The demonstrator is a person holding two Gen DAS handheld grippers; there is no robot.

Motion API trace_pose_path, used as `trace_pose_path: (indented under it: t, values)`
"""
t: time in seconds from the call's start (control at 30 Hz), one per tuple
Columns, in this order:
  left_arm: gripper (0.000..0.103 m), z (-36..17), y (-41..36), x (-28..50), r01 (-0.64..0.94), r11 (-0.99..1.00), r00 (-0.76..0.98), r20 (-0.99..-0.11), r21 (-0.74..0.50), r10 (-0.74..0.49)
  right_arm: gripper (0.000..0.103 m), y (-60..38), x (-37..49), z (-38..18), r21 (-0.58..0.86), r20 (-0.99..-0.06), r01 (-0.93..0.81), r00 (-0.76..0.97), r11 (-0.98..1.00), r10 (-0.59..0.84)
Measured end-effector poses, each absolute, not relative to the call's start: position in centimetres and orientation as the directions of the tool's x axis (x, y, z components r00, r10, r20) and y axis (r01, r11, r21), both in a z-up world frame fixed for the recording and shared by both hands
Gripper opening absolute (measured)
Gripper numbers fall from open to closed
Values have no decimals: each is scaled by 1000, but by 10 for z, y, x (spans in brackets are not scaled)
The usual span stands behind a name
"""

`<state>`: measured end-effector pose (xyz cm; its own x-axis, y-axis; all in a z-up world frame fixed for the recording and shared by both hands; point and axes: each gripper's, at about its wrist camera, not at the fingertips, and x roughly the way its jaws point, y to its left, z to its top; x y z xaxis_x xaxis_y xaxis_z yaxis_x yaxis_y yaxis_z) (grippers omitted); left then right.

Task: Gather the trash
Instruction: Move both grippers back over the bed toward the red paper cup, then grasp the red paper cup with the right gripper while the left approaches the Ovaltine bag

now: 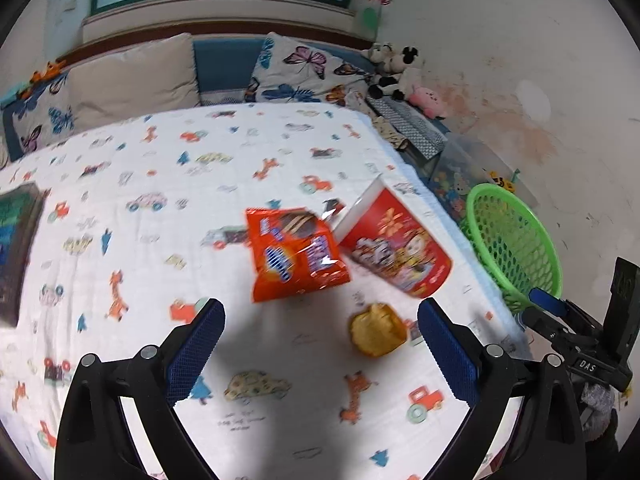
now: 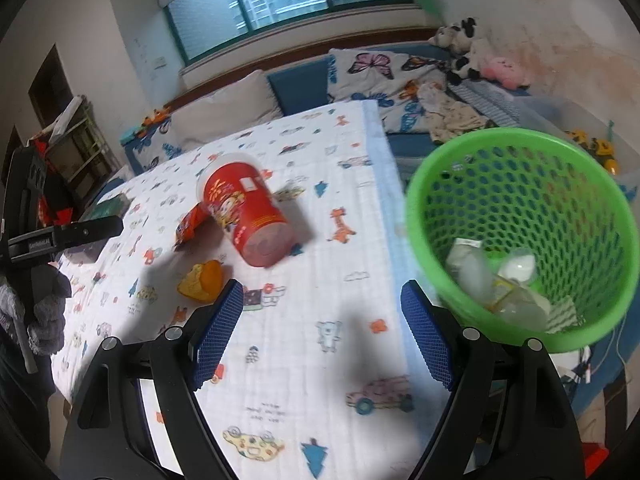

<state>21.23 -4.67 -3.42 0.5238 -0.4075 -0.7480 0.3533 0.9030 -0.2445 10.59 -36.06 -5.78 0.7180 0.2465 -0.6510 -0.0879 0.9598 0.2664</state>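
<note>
Both the left gripper (image 1: 320, 344) and right gripper (image 2: 322, 330) are wide open, holding nothing. Just ahead of the left gripper lies a blurry yellow wrapper (image 1: 378, 330), maybe crumpled.

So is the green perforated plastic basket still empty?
No, the green perforated plastic basket already holds crumpled pale wrappers at its bottom.

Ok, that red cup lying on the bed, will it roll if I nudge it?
Probably. The red cup lies on its side on the soft printed sheet, so it may roll in a curve, being tapered. It looks empty, likely light, and its thin wall may dent under a firm squeeze.
</note>
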Motion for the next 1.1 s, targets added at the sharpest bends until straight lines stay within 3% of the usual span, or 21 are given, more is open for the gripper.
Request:
trace_pose_path:
  t: [0.87,1.0,1.1]
  values:
    - [94,-72,-21,235,281,925,480,-798,-254,-365,80,-297,211,-99,143,-721,-327,612,934,325]
    - [94,-74,-22,237,284,925,474,-802,-251,-363,67,-293,213,-101,146,-717,-348,608,926,342]
    - [94,-76,-21,238,282,925,471,-802,-257,-366,66,-293,211,-99,143,-708,-346,619,927,340]
